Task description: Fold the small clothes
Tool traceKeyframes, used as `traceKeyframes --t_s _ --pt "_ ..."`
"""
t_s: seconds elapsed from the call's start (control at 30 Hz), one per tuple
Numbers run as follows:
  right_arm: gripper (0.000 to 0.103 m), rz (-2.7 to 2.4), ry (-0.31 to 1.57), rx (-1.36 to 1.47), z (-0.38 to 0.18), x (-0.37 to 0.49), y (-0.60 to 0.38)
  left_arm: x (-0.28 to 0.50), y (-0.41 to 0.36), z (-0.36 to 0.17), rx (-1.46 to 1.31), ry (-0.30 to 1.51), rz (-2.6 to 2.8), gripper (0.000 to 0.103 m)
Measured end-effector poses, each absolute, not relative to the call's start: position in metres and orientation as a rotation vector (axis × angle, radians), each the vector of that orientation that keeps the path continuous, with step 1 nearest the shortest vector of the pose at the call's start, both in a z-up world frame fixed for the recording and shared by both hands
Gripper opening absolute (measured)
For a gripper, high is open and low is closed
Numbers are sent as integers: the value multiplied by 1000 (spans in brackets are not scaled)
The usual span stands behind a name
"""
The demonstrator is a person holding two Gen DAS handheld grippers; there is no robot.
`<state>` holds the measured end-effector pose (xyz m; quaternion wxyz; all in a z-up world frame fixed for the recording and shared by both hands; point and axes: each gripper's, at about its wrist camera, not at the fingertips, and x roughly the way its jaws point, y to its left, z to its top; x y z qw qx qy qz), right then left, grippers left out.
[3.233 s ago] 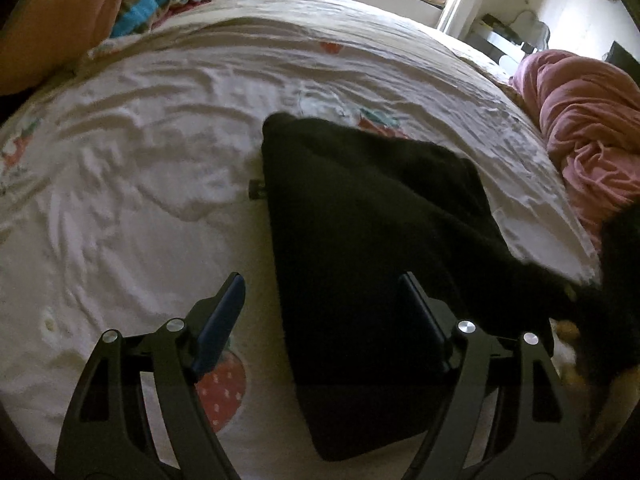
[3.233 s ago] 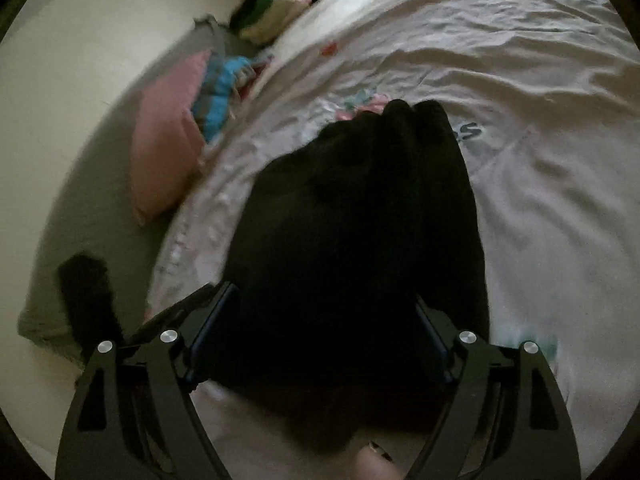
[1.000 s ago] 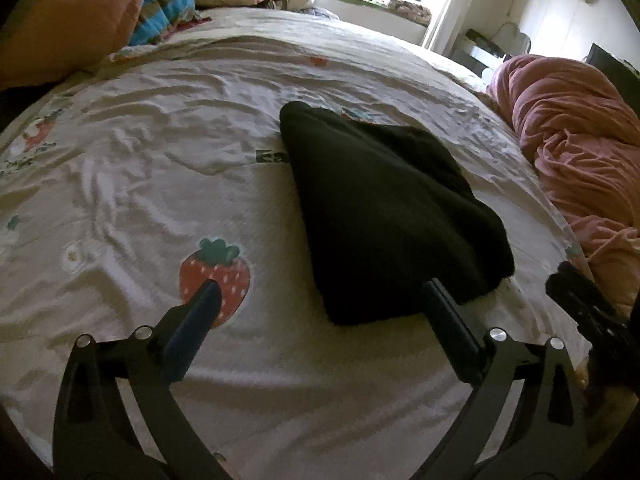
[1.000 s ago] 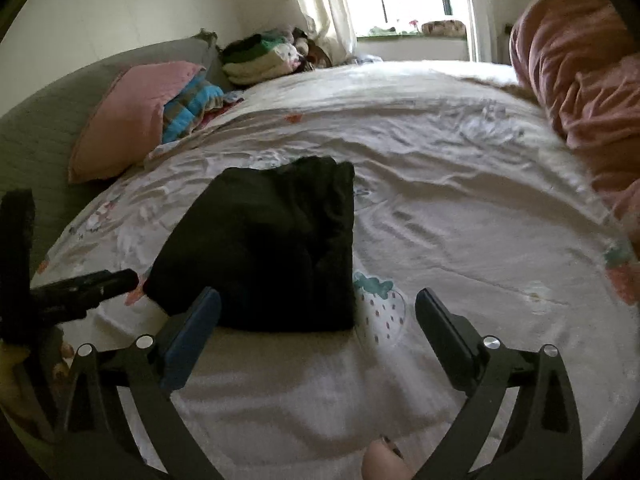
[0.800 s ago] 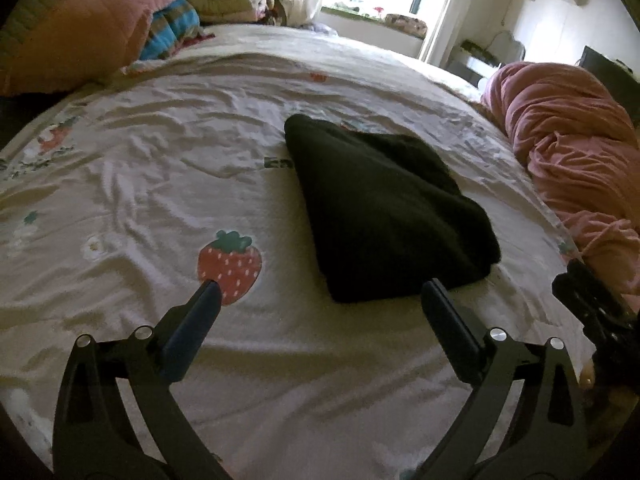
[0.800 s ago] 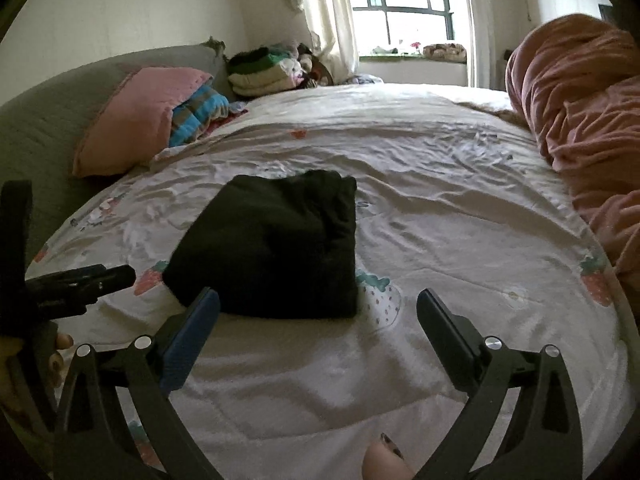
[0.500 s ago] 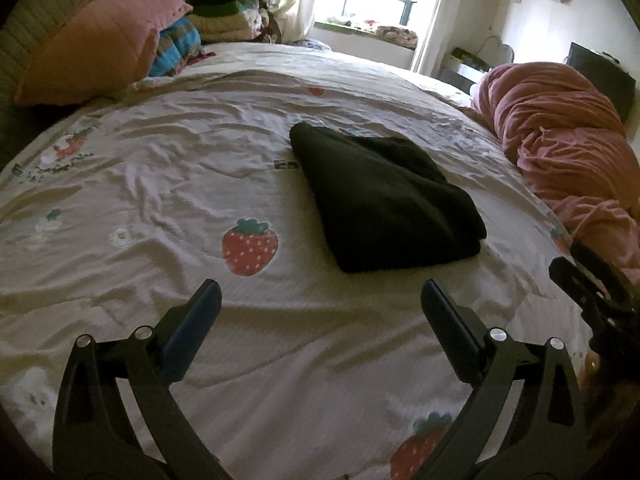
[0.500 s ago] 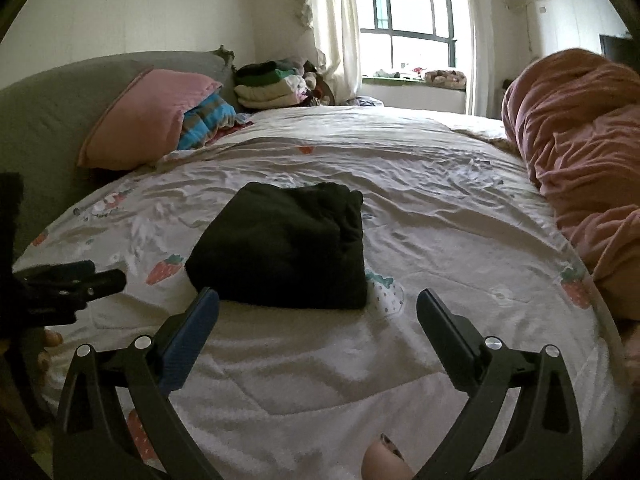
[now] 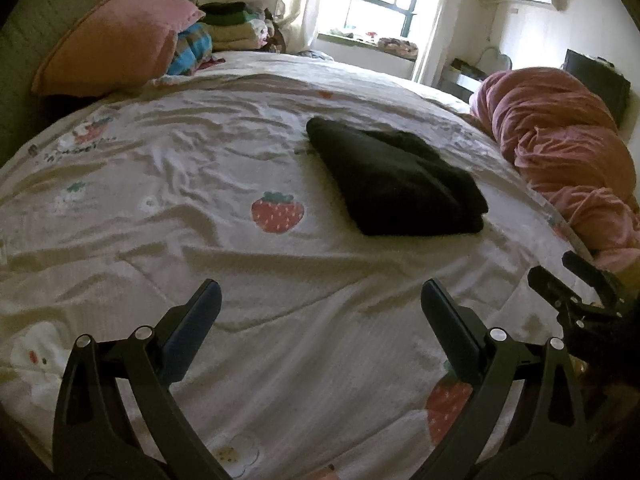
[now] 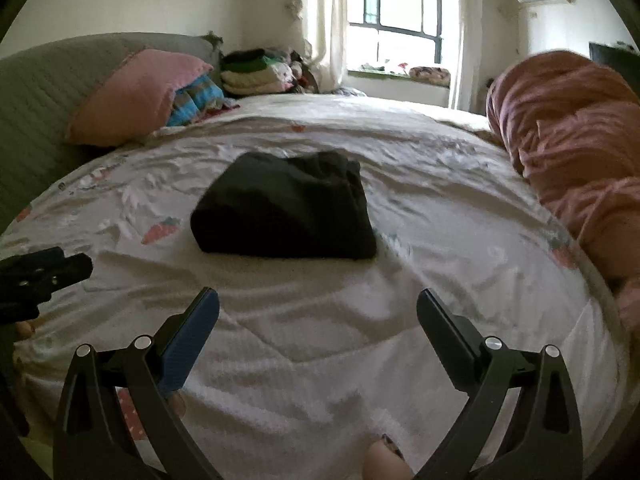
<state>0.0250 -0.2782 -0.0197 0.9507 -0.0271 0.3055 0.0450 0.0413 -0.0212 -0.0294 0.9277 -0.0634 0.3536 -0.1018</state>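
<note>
1. Black garment (image 9: 394,184) is folded into a compact bundle and sits flat on the bed sheet (image 9: 180,184), roughly mid-bed, right next to a strawberry print (image 9: 277,212) on its left.
2. Left gripper (image 9: 320,308) hangs over the near part of the sheet, fingers spread wide, nothing between them. Well short of the garment.
3. Right gripper (image 10: 318,316) is the same deal: fingers spread wide, empty, garment (image 10: 286,210) lying farther off, dead ahead.
4. Each gripper pokes into the other's view, at the right edge of the left view and the left edge of the right one.
5. Far left there's a pink pillow (image 10: 136,96) against the headboard, with a stack of folded clothes (image 10: 256,72) beyond it.
6. Pink duvet (image 9: 560,152) is bunched up along the right side.
</note>
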Motion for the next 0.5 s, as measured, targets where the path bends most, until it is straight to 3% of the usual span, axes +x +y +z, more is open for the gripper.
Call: traceKeyframes --t_s 0.5 --pt "98 80 660 -60 -41 25 -274 43 -19 -43 -108 747 -184 94"
